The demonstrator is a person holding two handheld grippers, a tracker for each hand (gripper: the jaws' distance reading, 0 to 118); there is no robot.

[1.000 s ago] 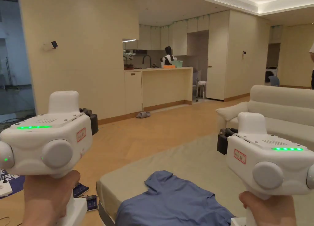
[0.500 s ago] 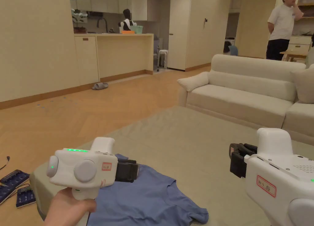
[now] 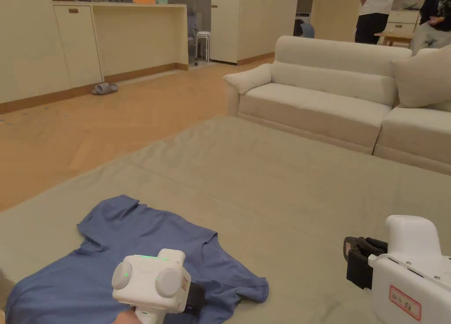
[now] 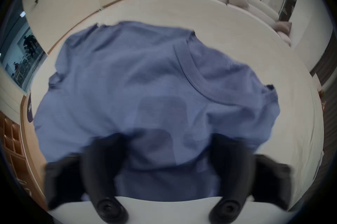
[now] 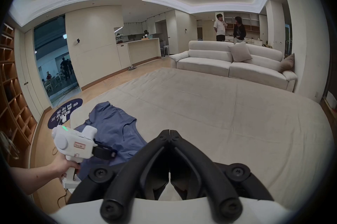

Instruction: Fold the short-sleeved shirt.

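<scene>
— Look at the black jaws on the right gripper (image 5: 170, 130). Are they pressed together?

— Yes, the tips touch, and nothing is between them. That white gripper is up in the air over the bare part of the big beige cloth mat (image 3: 282, 179).

— And the left gripper (image 4: 168, 138)?

— Its two black jaws are wide apart. They hang just over the blue short-sleeved cotton shirt (image 3: 145, 254), with blue cloth showing between them. The picture is blurry, so I cannot tell if they touch the cloth. They have not closed on it.

— Where is the shirt?

— It lies spread out, a bit wrinkled, near the mat's left corner. Its round neck opening (image 4: 202, 82) is just past the left jaws, a little to the right.

— Who holds the left gripper?

— A bare hand (image 5: 63, 166) grips its white handle.

— What is farther off?

— A long cream sofa (image 3: 334, 96) behind the mat, and two people (image 5: 229, 29) standing behind it.
</scene>
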